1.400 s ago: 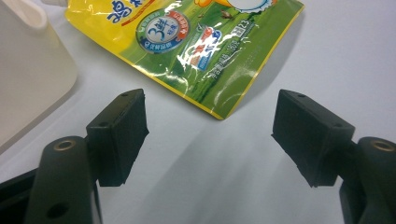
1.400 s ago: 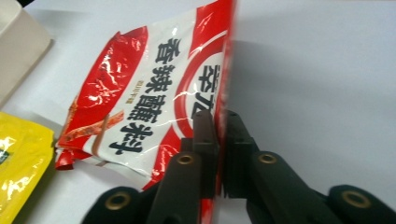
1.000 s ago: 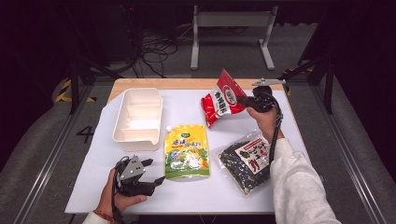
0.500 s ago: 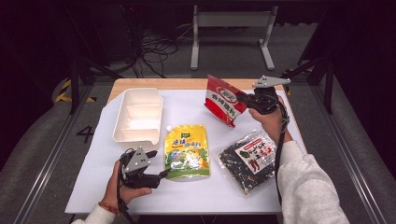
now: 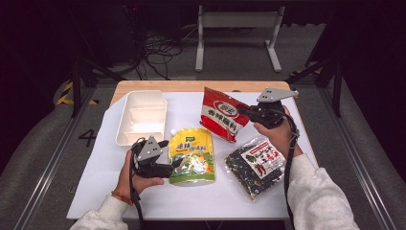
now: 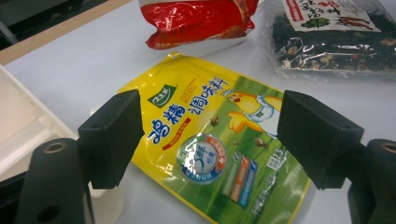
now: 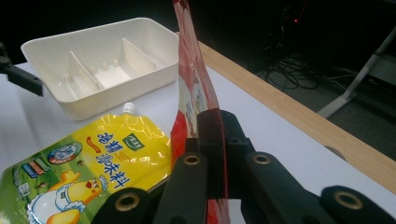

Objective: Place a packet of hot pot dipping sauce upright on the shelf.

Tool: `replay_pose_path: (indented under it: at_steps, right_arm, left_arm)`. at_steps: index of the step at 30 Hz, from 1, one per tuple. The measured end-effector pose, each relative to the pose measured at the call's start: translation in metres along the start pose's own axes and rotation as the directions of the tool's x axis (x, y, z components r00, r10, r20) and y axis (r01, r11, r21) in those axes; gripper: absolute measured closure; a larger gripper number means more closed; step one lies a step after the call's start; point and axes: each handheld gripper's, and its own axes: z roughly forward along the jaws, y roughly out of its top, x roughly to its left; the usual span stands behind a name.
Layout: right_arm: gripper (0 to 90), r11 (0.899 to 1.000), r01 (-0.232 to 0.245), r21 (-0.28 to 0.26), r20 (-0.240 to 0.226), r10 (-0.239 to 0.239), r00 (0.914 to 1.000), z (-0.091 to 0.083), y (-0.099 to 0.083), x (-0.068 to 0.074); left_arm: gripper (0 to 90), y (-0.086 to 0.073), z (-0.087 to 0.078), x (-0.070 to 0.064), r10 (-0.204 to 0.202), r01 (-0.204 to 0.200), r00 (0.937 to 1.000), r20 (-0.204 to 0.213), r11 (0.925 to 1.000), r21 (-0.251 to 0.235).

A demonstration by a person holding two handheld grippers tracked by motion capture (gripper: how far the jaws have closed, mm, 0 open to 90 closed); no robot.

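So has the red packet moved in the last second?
Yes. The red packet, clamped in the right gripper, has been lifted and carried left toward the white tray, away from the dark spice bag.

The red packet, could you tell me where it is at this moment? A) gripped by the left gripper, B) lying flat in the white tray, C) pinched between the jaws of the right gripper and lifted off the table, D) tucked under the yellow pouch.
C: the right gripper has its jaws shut on the edge of the red packet, which stands raised above the table in the high view.
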Motion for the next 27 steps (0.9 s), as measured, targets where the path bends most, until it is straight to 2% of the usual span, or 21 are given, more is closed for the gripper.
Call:
replay_pose_path:
  at_steps: [7, 9, 12, 13, 14, 18, 23, 27]
  right_arm:
    - [88.9, 0.999, 0.015, -0.033, -0.027, -0.016, 0.9995, -0.008, 0.002, 0.004]
    - [88.9, 0.999, 0.022, -0.043, -0.039, -0.023, 0.999, -0.01, 0.003, 0.005]
    - [88.9, 0.998, 0.031, -0.049, -0.052, -0.033, 0.9981, -0.011, 0.005, 0.007]
    - [88.9, 0.998, 0.038, -0.054, -0.063, -0.041, 0.9972, -0.012, 0.006, 0.009]
    - [88.9, 0.998, 0.042, -0.054, -0.067, -0.045, 0.9967, -0.012, 0.006, 0.01]
    - [88.9, 0.995, 0.072, -0.062, -0.106, -0.078, 0.9913, -0.01, 0.009, 0.017]
    - [88.9, 0.992, 0.096, -0.085, -0.155, -0.108, 0.9819, -0.01, 0.013, 0.022]
    - [88.9, 0.988, 0.124, -0.096, -0.193, -0.14, 0.9711, -0.008, 0.017, 0.027]
  left_arm:
    - [21.3, 0.009, 0.01, 0.007, 0.004, -0.004, 0.9999, 0.012, 1.0, -0.003]
    - [19.3, 0.023, 0.017, 0.017, -0.011, 0.012, 0.9996, 0.025, 0.9998, -0.014]
    - [18.5, 0.033, 0.026, 0.025, -0.004, 0.004, 0.9998, 0.018, 1.0, -0.008]
    - [16.3, 0.035, 0.029, 0.027, -0.018, 0.019, 0.9994, 0.03, 0.9998, -0.01]
    - [15.9, 0.038, 0.033, 0.03, -0.019, 0.02, 0.9995, 0.025, 0.9997, -0.013]
    - [13.5, 0.051, 0.048, 0.036, 0.006, -0.005, 0.9995, 0.031, 1.0, -0.003]
    - [12.0, 0.061, 0.055, 0.042, -0.003, 0.004, 0.9984, 0.057, 0.9998, -0.022]
    - [12.2, 0.067, 0.057, 0.042, -0.003, 0.004, 0.9974, 0.072, 0.9999, -0.01]
